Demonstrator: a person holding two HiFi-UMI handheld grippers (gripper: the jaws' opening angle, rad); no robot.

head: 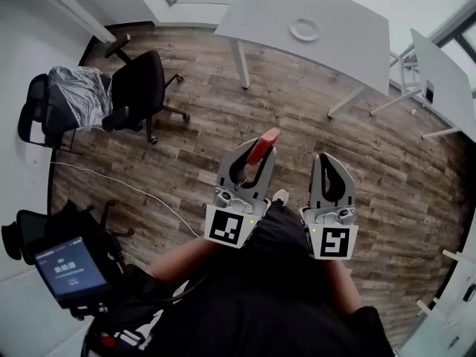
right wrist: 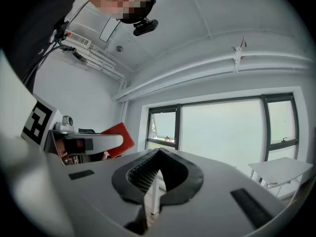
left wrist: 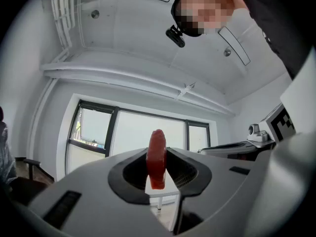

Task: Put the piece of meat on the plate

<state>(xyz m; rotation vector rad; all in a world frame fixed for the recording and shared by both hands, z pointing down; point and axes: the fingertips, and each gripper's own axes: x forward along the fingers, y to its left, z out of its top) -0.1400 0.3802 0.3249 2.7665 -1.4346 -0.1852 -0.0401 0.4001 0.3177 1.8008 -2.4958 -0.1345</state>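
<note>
Red meat (left wrist: 157,157), a thin slab standing on edge, is clamped between the jaws of the left hand-held gripper (head: 255,155). Its long axis runs out past the tips, and its near end is hidden between them. The right hand-held gripper (head: 326,161) is closed on nothing. The bare white plate (head: 304,29) lies on the desk (head: 349,32), well apart.

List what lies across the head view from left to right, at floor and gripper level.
Chair draped with grey cloth → black office chair → left gripper shut on the piece of meat → right gripper, shut and empty → white table at the right edge.
</note>
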